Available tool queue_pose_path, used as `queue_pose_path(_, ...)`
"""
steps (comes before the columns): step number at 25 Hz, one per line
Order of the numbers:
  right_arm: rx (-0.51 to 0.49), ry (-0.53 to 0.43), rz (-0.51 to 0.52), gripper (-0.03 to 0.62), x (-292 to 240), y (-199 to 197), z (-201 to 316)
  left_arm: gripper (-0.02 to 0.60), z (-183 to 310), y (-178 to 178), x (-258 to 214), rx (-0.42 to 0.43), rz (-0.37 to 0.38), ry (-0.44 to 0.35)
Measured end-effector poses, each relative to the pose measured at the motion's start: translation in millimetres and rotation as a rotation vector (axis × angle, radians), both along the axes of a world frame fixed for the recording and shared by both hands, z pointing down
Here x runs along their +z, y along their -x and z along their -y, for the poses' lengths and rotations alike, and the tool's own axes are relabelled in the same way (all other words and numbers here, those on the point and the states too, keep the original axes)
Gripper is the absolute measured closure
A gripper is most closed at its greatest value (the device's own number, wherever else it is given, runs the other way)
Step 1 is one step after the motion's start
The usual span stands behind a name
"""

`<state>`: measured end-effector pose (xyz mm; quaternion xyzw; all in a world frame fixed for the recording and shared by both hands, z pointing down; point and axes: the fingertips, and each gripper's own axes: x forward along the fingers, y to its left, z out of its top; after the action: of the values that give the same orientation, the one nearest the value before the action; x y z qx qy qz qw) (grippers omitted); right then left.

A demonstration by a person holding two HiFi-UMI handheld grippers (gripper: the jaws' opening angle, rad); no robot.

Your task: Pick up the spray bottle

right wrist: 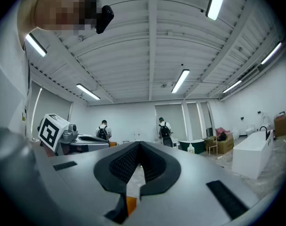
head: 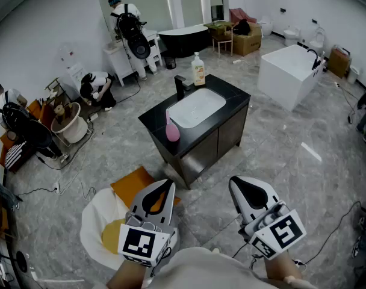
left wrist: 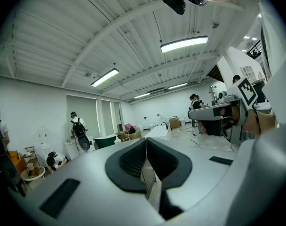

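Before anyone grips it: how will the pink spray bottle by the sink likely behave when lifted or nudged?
The pink spray bottle looks like small plastic, so it is probably light and fairly stiff. It stands tall and slim near an edge of the counter, so a sideways nudge may tip it. Its rounded, smooth-looking body could slip between jaws.

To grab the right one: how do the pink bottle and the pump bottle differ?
The pink bottle is all pink; the pump bottle is yellowish with a white pump. The pink bottle stands by the sink's near edge, the pump bottle at the counter's far edge. Both stand upright on the black counter.
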<state>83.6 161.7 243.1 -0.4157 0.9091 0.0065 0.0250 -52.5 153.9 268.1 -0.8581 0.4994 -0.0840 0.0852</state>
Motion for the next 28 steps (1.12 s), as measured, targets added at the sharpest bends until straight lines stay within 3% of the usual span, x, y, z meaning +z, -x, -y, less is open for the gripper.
queue_pose_path(22,-0.049,0.027,-0.020,0.565,15.4,-47.8,-13.1,0.560,-13.9,-55.2,13.7,-0.020,0.001,0.026)
queue_pose_path(28,-0.039,0.002,-0.101,0.565,26.4,-56.8,-24.9,0.560,-25.5,-59.0,23.6,-0.058,-0.025,0.047)
